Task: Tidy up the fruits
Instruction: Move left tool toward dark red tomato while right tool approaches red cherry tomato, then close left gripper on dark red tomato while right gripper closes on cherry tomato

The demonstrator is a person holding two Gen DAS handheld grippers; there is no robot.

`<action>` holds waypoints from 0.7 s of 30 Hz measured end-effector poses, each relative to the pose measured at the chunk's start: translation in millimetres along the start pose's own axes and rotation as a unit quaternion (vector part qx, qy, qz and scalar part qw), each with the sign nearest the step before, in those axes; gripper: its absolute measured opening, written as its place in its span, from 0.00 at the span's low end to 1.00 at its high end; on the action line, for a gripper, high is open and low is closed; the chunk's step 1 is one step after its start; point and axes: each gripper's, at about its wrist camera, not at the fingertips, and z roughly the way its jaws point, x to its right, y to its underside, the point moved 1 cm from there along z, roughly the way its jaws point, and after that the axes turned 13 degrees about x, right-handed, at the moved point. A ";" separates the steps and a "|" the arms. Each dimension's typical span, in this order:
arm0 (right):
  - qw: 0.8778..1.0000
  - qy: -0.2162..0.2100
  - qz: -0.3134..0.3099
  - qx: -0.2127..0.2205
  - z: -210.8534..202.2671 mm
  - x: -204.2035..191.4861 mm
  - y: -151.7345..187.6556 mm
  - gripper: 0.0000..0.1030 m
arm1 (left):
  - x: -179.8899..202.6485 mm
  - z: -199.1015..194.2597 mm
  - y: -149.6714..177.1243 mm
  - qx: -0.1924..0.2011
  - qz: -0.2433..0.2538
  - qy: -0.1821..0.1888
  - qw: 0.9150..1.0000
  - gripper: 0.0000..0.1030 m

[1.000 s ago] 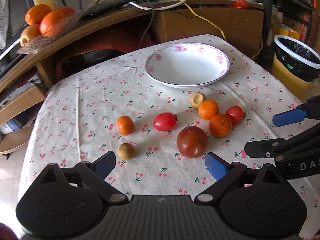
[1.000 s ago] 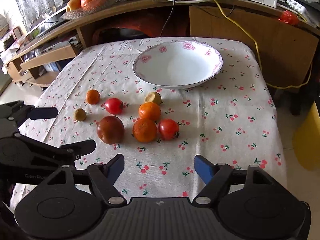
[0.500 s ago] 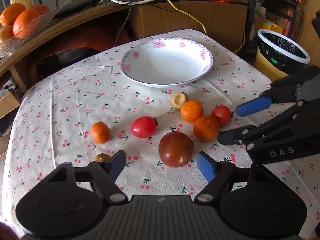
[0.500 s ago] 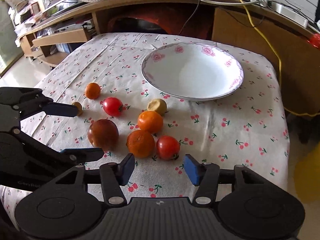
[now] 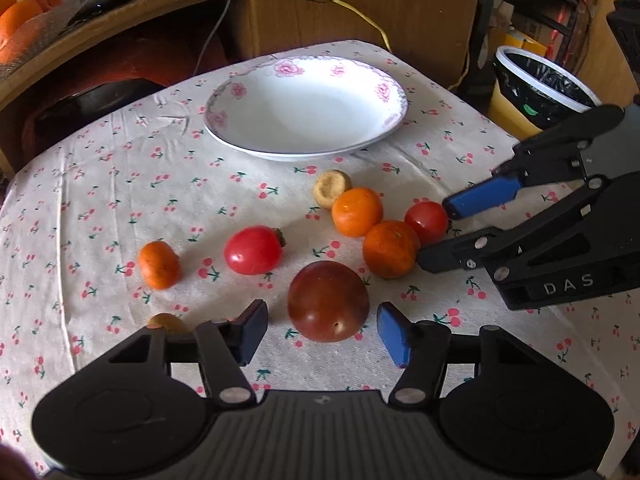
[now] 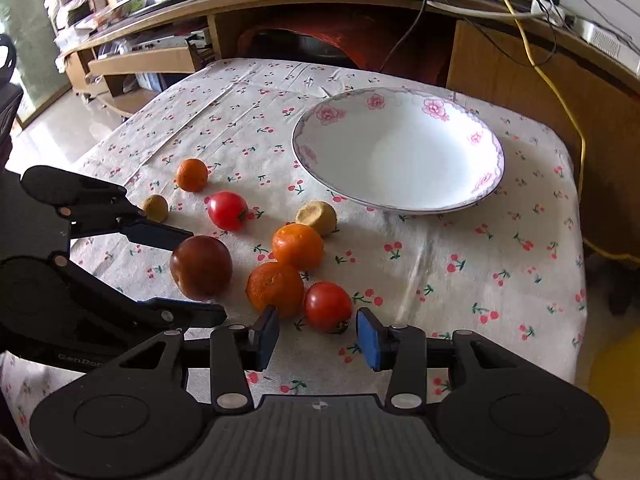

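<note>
Starting out, you have both jaws apart, left gripper (image 5: 322,330) flanking the large dark-red tomato (image 5: 328,301), right gripper (image 6: 316,336) flanking the small red tomato (image 6: 328,306), white floral-rimmed bowl (image 6: 486,178) unfilled.

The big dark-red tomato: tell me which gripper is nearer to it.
Left. The left gripper, open, brackets the dark-red tomato; the right gripper, open, sits at a small red tomato farther right.

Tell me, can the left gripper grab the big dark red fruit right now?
Probably yes. The left gripper is open, the dark red fruit sits between its fingers, and nothing lies between them.
</note>
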 end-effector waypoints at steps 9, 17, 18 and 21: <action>1.000 -0.022 -0.012 0.005 6.6 -0.3 -4.6 0.36 | 0.0 3.1 -3.9 0.005 -0.008 0.019 1.000 0.60; 1.000 -0.017 -0.011 -0.014 12.0 2.8 -0.8 0.33 | -6.6 2.3 -3.1 0.010 -0.019 0.022 1.000 0.47; 1.000 -0.017 -0.010 -0.013 12.8 2.1 -1.6 0.32 | -7.4 2.6 -3.6 0.010 -0.023 0.023 0.999 0.47; 1.000 -0.012 -0.005 -0.012 15.7 0.6 -4.3 0.31 | -3.8 2.9 -3.6 0.010 -0.016 0.019 1.000 0.47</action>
